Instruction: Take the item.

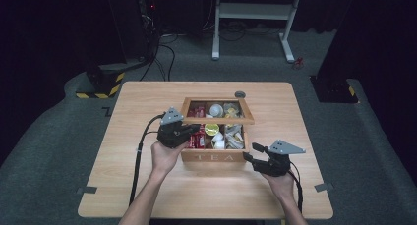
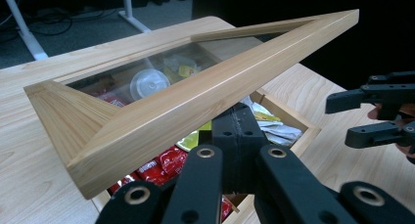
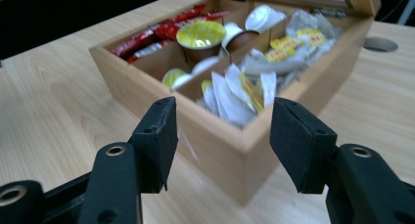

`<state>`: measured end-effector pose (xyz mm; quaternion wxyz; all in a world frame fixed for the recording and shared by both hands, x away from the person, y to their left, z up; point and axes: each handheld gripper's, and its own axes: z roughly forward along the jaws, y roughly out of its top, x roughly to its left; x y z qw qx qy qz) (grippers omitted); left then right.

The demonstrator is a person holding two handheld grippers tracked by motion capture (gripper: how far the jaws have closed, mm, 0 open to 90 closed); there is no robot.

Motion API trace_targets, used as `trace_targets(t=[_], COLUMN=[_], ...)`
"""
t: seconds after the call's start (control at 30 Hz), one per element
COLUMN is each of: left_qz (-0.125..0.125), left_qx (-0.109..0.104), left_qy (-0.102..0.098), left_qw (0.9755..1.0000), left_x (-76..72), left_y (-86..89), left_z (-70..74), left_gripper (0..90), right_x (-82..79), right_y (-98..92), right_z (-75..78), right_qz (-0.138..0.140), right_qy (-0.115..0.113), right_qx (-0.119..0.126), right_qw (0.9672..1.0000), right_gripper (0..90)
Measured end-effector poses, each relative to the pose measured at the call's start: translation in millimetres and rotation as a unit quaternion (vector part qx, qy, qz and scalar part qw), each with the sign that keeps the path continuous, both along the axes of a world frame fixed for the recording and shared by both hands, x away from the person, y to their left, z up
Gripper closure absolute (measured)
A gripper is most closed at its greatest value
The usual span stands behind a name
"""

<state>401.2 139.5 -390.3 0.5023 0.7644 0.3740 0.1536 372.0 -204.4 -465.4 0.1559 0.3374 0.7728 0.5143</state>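
A wooden box (image 1: 214,156) marked TEA stands mid-table, holding red sachets (image 3: 151,35), a yellow-topped capsule (image 3: 200,35) and white tea bags (image 3: 235,87). Its glass-paned lid (image 1: 217,120) is tilted partly up on its rear hinge. My left gripper (image 1: 194,128) is shut, and its tips (image 2: 240,131) sit under the front rail of the lid (image 2: 195,101), which rests on them. My right gripper (image 1: 251,152) hovers at the box's right front corner. In the right gripper view its jaws (image 3: 225,116) stand apart with no pad touching the box wall (image 3: 147,82).
The light wooden table (image 1: 147,185) has a round cable hole (image 1: 240,94) behind the box. On the floor beyond stand a white desk frame (image 1: 253,11), a black-and-yellow base (image 1: 101,82) at the left and cables. There is bare tabletop to the left, right and front of the box.
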Motion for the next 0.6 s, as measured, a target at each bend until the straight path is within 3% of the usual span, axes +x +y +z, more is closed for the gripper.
trace_targets(t=[0.17,0.37,0.6], left_qz=[0.001,0.007,0.011], left_qx=[0.002,0.001,0.002], left_qy=[-0.002,-0.006,-0.002], left_qw=[1.0,1.0,0.9999], left_x=[3.6,9.8,18.4], left_y=[-0.7,-1.1,-2.0], left_z=[3.5,11.2,20.9], left_gripper=[90.0,90.0,90.0], right_x=[8.4,21.2,33.0], right_y=[11.9,32.1,53.2], right_z=[5.1,12.4,17.2], right_qz=[0.003,0.002,0.009], right_qy=[-0.005,-0.016,-0.011], right_qx=[-0.003,-0.024,-0.046], right_qw=[1.0,0.9996,0.9988], right_gripper=[42.6,42.6,39.7])
